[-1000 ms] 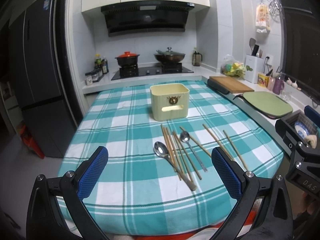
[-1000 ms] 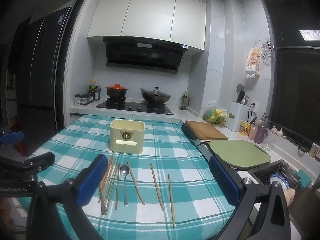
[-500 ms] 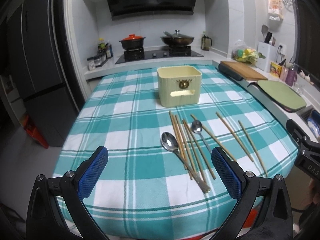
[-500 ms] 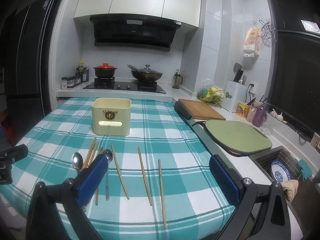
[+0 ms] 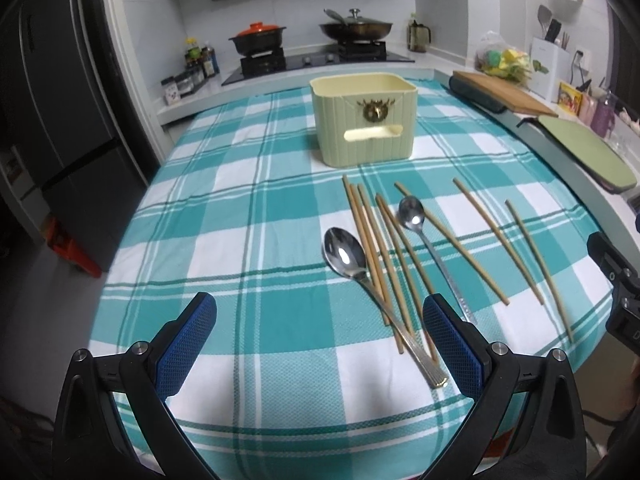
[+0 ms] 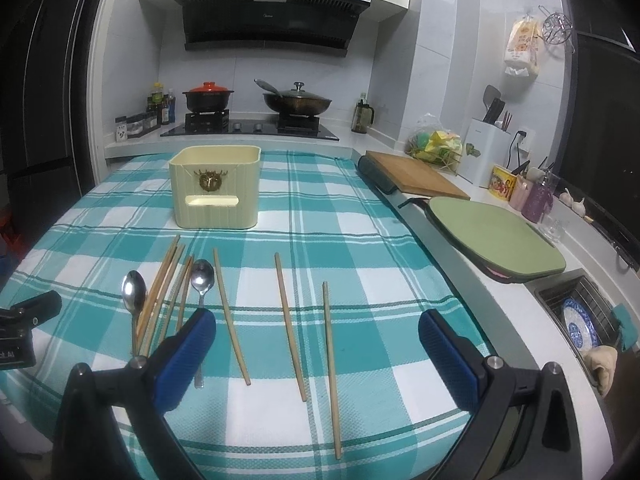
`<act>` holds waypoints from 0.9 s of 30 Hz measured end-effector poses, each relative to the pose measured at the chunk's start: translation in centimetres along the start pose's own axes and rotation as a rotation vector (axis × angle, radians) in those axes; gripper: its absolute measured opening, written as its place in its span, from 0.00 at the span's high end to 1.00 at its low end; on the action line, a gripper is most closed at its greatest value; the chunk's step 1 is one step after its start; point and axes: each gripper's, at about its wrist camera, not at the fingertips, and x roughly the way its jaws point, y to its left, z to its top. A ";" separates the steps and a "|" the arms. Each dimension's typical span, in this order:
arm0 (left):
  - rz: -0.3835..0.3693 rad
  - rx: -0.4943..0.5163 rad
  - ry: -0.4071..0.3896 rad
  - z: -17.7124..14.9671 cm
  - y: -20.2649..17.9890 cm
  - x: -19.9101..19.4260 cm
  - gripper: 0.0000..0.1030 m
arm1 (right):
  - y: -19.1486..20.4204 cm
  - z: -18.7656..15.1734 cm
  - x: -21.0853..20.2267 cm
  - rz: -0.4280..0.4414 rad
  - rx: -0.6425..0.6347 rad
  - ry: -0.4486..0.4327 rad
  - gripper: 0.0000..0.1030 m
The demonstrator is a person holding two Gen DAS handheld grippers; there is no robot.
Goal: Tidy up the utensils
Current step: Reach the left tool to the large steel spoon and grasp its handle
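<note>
A pale yellow-green utensil box (image 5: 363, 120) (image 6: 216, 187) stands upright on a teal checked tablecloth (image 5: 240, 208) (image 6: 360, 240). In front of it lie several wooden chopsticks (image 5: 376, 256) (image 6: 286, 320), a big steel spoon (image 5: 344, 252) (image 6: 134, 294) and a smaller long-handled spoon (image 5: 414, 216) (image 6: 202, 276). My left gripper (image 5: 320, 340) hovers open over the near table edge, its right finger beside the spoon handles. My right gripper (image 6: 316, 354) is open above the loose chopsticks, holding nothing.
A stove with a red-lidded pot (image 6: 208, 94) and a wok (image 6: 298, 100) stands behind the table. To the right are a wooden cutting board (image 6: 416, 174), a green board (image 6: 496, 236) and a sink with a blue plate (image 6: 576, 326). A dark fridge (image 5: 52, 120) is on the left.
Both grippers have moved forward and lower toward the table; the utensils and box now look closer. Both stay open and nothing on the cloth has moved.
</note>
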 end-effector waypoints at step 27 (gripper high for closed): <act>-0.103 -0.206 0.212 -0.2 1.9 12.4 0.01 | -2.2 -1.2 5.3 0.005 0.027 0.076 0.00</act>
